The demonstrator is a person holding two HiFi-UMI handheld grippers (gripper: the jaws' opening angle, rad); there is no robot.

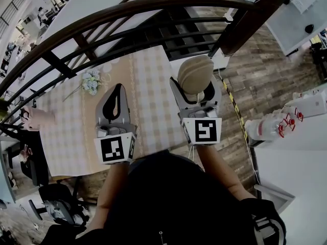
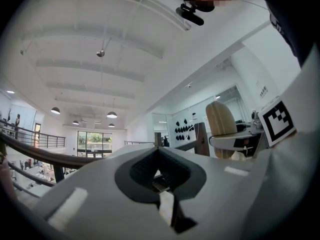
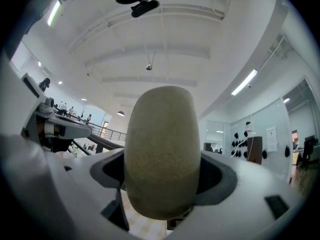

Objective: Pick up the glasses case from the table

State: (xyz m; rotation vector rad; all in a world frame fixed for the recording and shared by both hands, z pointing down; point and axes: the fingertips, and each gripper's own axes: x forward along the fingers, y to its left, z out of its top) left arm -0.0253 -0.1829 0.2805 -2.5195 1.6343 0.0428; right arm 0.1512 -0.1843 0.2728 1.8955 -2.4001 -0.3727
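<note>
The right hand-held gripper (image 1: 196,92) has its jaws clamped on the tan, oval, fabric-covered glasses case (image 1: 194,73), one jaw on each side. The case stands upright, raised off the beige checked-cloth bench (image 1: 148,103) and above the bench's right edge. In the right gripper view the case (image 3: 162,149) fills the gap between the dark pads, with white ceiling behind it. The left hand-held gripper (image 1: 118,90) is held over the middle of the bench, jaws closed tip to tip on nothing. The left gripper view shows its dark pads (image 2: 172,171) meeting at the front. A small bunch of pale flowers (image 1: 91,81) lies on the bench's far left part. A dark curved railing (image 1: 127,9) arcs beyond the bench's far side.
</note>
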